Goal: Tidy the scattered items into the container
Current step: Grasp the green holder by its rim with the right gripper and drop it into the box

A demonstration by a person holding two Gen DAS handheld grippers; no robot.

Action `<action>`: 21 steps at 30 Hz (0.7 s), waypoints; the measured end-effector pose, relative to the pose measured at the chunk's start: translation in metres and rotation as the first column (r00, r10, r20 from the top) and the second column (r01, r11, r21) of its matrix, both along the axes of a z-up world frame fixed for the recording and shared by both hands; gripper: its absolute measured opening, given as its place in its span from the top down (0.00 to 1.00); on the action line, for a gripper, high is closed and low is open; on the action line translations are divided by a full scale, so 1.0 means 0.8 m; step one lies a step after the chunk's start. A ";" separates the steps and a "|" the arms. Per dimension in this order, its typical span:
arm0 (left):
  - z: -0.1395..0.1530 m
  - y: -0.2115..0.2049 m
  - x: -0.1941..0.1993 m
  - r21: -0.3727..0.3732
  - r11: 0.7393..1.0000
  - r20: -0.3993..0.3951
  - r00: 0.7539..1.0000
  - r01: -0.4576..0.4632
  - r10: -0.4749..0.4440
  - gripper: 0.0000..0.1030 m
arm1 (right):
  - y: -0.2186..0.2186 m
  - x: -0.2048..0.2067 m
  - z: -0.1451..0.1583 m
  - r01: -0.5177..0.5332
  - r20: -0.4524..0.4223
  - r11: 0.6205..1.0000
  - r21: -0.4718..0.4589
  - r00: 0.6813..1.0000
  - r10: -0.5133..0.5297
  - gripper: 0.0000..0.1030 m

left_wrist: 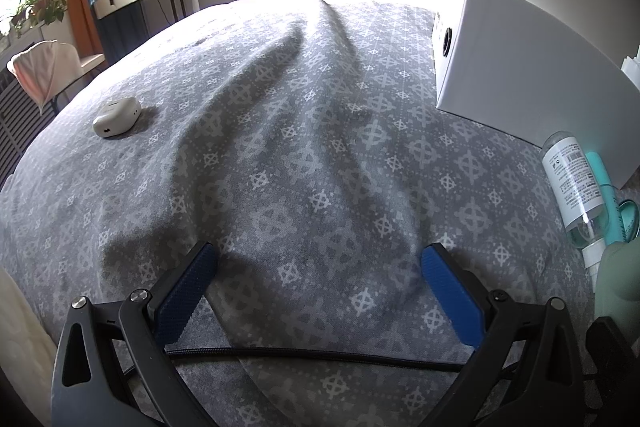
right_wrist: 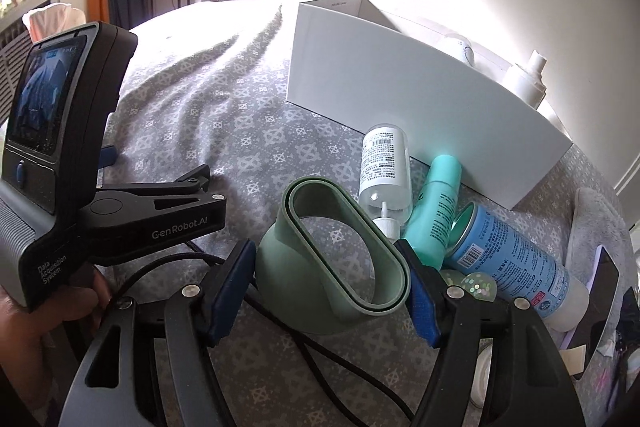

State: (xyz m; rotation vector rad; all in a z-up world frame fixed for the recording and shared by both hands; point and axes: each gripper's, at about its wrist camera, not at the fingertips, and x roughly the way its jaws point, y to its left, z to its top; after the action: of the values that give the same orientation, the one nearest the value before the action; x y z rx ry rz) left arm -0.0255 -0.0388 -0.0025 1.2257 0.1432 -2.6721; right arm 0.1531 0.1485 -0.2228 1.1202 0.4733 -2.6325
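Observation:
On a grey patterned bedspread stands a white box (right_wrist: 404,99), also in the left wrist view (left_wrist: 508,67). My right gripper (right_wrist: 332,273) is open, its blue pads on either side of a green loop-shaped object (right_wrist: 344,251) without pressing it. Beside it lie a clear labelled bottle (right_wrist: 386,167), a teal tube (right_wrist: 436,211) and a blue spray can (right_wrist: 508,259). My left gripper (left_wrist: 318,267) is open and empty over bare bedspread. A white earbud case (left_wrist: 117,117) lies far left of it. The clear bottle (left_wrist: 572,179) shows at its right edge.
A white pump bottle (right_wrist: 528,77) and a white rounded item (right_wrist: 460,47) stick up from the box. A phone (right_wrist: 600,295) and small clutter lie at the right. A black cable (right_wrist: 320,343) runs under the right gripper. The left gripper's body (right_wrist: 80,147) is at the left.

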 end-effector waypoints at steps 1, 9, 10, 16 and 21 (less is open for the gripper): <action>0.000 0.001 0.000 0.000 1.000 0.000 1.000 0.000 0.000 0.01 | 0.001 0.001 0.003 0.003 -0.011 1.000 0.001 1.000 -0.003 0.33; -0.001 0.002 0.001 -0.001 1.000 -0.001 1.000 -0.001 0.001 0.00 | 0.010 0.001 0.024 0.031 -0.072 0.999 -0.011 0.997 -0.031 0.33; 0.000 -0.001 0.000 -0.001 1.000 -0.001 1.000 -0.001 0.001 0.00 | 0.010 0.001 0.025 0.033 -0.075 0.999 -0.013 0.997 -0.034 0.33; -0.001 0.000 0.000 -0.002 1.000 -0.001 1.000 -0.001 0.001 0.00 | 0.015 -0.003 0.030 0.047 -0.085 0.999 -0.023 0.995 -0.049 0.33; -0.002 0.003 0.001 -0.002 1.000 -0.001 1.000 -0.001 0.001 0.00 | 0.020 -0.004 0.036 0.057 -0.104 0.998 -0.029 0.993 -0.059 0.33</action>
State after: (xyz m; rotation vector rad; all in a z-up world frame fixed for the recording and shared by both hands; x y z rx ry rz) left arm -0.0247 -0.0366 -0.0041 1.2235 0.1414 -2.6709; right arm 0.1501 0.1643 -0.1943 1.0068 0.4319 -2.7498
